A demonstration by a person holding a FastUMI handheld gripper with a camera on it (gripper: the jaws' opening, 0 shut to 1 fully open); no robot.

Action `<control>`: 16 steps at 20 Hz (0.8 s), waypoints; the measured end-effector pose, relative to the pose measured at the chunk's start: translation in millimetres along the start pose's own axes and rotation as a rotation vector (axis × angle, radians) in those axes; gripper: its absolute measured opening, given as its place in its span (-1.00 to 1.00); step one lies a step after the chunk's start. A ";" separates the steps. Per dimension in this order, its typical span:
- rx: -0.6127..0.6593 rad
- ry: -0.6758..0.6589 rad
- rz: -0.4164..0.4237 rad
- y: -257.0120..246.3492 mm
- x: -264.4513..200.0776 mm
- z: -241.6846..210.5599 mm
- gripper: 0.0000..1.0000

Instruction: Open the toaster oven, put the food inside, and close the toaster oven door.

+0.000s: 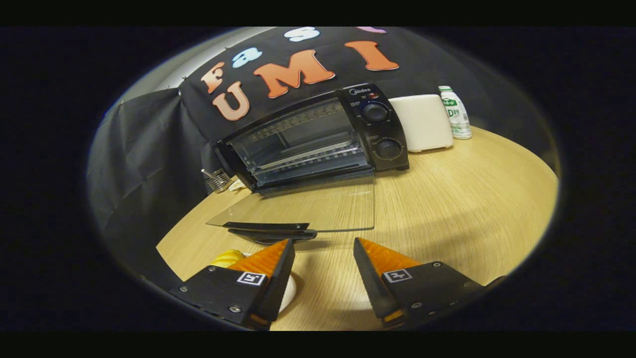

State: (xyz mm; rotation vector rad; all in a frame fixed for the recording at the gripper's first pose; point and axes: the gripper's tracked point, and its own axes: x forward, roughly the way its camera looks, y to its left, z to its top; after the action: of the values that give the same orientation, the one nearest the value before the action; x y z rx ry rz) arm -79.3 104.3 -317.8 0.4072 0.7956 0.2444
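Wooden table (447, 199) carries the toaster oven (318, 136), its glass door (318, 206) dropped flat toward us. Our gripper (323, 258) is spread, gripping nothing; yellow food (227, 257) on a plate (289, 293) peeks behind one finger.

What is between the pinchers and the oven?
In the gripper view, the oven's glass door lies folded down flat on the table, between the open gripper and the toaster oven.
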 end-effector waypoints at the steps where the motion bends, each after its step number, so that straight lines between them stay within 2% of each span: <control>1: -0.004 0.001 0.016 4.9 0.2 -0.3 0.43; 4: -0.016 0.001 0.022 8.2 -3.1 -0.8 0.43; 9: -0.042 -0.071 0.062 24.2 -22.7 15.9 0.43; 14: -0.134 -0.161 0.008 26.2 -43.5 34.5 0.42; 16: -0.196 -0.220 -0.014 33.1 -52.0 46.1 0.56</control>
State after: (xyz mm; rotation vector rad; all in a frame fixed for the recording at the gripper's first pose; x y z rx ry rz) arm -82.8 103.1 -240.8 0.2391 0.5528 0.2575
